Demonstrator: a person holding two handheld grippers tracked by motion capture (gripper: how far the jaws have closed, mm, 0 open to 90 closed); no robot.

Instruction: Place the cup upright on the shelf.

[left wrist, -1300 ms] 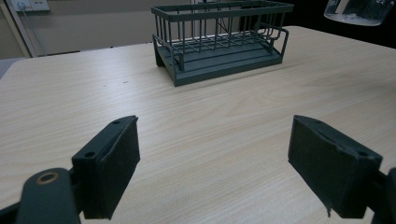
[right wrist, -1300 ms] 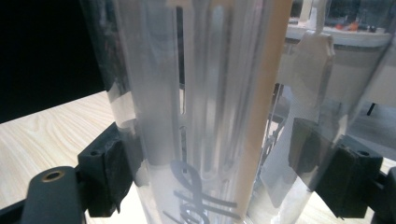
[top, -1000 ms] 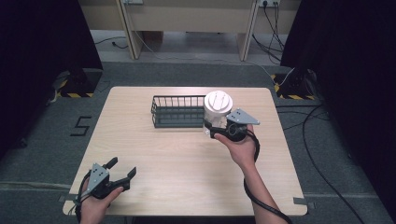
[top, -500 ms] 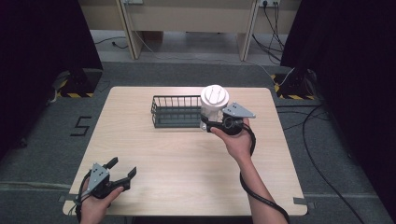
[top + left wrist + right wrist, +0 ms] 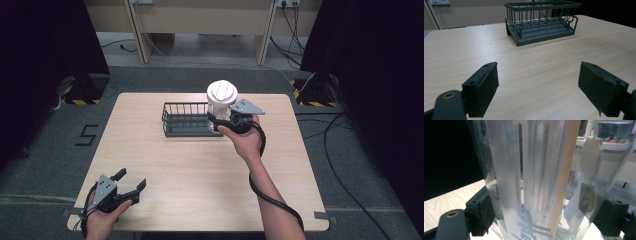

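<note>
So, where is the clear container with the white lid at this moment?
In the high view, the clear container is held in the right gripper, at the right end of the wire basket, toward the far side of the table.

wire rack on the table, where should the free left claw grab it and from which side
Grip the wire rack by its top rim rail at the near left corner, coming from the person's side with the left claw open. The thin rail and upright bars fit between the jaws; the right claw holds the clear container at the rack's right end.
</note>
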